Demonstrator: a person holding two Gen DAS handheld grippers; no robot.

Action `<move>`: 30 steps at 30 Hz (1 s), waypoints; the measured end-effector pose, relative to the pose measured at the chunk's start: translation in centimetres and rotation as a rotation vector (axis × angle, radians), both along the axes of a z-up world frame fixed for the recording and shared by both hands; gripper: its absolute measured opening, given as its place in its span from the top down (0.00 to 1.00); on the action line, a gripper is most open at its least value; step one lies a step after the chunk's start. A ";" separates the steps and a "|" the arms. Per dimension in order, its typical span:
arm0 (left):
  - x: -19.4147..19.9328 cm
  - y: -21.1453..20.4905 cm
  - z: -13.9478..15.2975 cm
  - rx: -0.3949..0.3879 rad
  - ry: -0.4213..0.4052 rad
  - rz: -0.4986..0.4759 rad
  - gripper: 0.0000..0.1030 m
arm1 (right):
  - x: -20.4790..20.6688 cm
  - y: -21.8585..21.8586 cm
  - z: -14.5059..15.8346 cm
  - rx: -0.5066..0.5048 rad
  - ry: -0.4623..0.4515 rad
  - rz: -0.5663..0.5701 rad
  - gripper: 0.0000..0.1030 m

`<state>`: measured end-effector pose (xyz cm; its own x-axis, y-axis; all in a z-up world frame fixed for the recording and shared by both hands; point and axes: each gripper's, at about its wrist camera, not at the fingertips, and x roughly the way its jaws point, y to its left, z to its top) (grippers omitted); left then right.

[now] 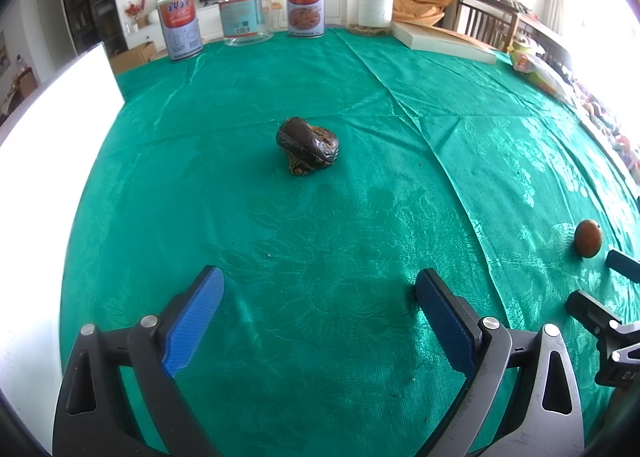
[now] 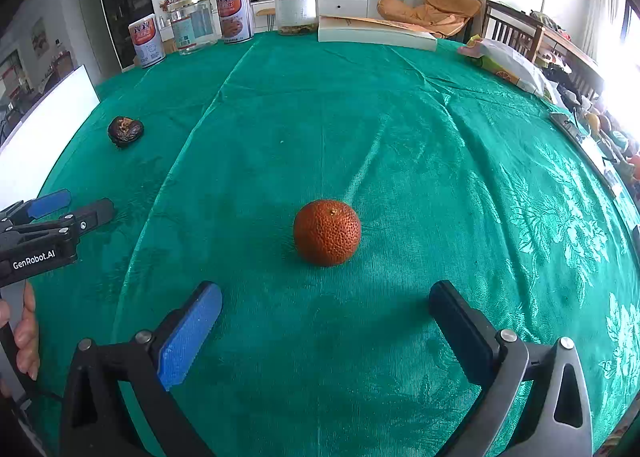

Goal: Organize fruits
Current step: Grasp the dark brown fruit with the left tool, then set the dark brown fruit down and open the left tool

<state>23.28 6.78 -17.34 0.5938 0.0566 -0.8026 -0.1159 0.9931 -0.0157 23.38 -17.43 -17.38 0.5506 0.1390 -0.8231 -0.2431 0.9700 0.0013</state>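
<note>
Left tongs (image 1: 316,289): wide, empty.
Right tongs (image 2: 326,293): wide, empty, orange (image 2: 327,232) just ahead.
Dark fruit (image 1: 307,145): shrivelled, kind unclear.

"GenRobot.AI" stands in white letters on the black body of the left gripper (image 2: 90,205), at the left edge of the right wrist view. Two red-and-white tins, one (image 1: 305,3) upper centre and one (image 1: 179,29) upper left of the left wrist view, carry the large Chinese characters "親親". Their smaller print is unreadable.
</note>
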 end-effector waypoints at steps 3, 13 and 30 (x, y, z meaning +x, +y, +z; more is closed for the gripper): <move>-0.9 1.1 0.3 -0.090 -0.034 -0.017 0.06 | 0.0 0.0 0.0 0.000 0.000 0.000 0.00; 4.3 2.4 2.5 -0.172 -0.042 0.064 0.09 | 0.0 0.2 0.0 0.000 0.000 0.003 0.00; 2.7 -2.0 2.2 -0.094 -0.010 -0.171 0.61 | 0.1 0.4 0.0 0.001 0.000 0.008 0.00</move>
